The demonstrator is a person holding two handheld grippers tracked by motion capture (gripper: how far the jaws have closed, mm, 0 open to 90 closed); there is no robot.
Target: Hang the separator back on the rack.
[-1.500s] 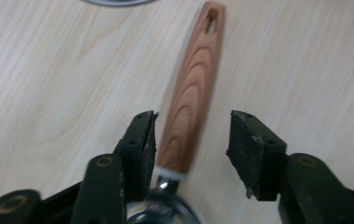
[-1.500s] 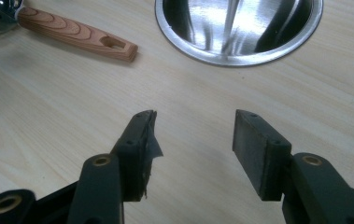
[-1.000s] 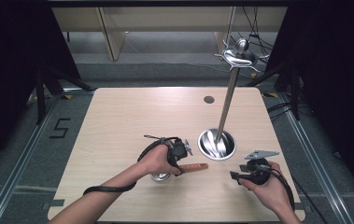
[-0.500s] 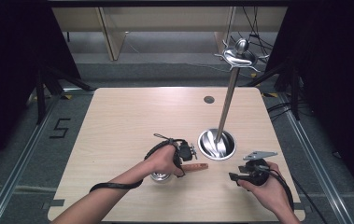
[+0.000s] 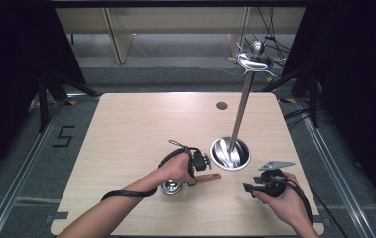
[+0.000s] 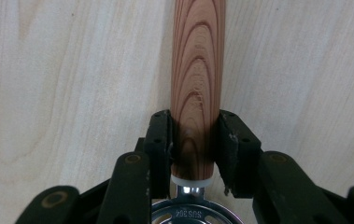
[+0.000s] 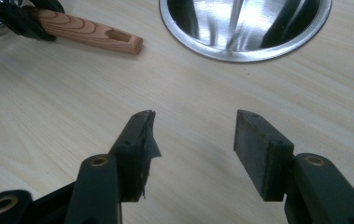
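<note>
My left gripper (image 6: 194, 140) has just been closing its jaws, and in the left gripper view the pads now stand flat against both sides of a wooden handle (image 6: 197, 79), gripping it near the end where it meets the metal collar of a small strainer (image 6: 191, 215). The handle runs straight away from my jaws along their own line, so its long axis and my reach agree, and I judge the coming lift can go up without twisting. In the high view the same handle (image 5: 208, 177) lies flat on the tabletop (image 5: 126, 134) and points toward the round steel base (image 5: 230, 153) of the tall stand, its free end just short of that base, while the strainer's bowl (image 5: 170, 187) sits on the far side of my left hand (image 5: 178, 167) from the base. The stand's pole rises from that base to a hooked top (image 5: 254, 58) high above the far edge of the tabletop. My right gripper (image 7: 195, 135) hangs with its jaws wide apart and nothing between them, low over bare wood, also near the base but on its other side from the handle; the left is plainly the nearer one to the strainer. The right gripper view gives what the left cannot: the handle's free end (image 7: 118, 41) with its hanging slot, and a clear gap to the base's rim (image 7: 240, 53). The high view alone gives the hooks overhead.
</note>
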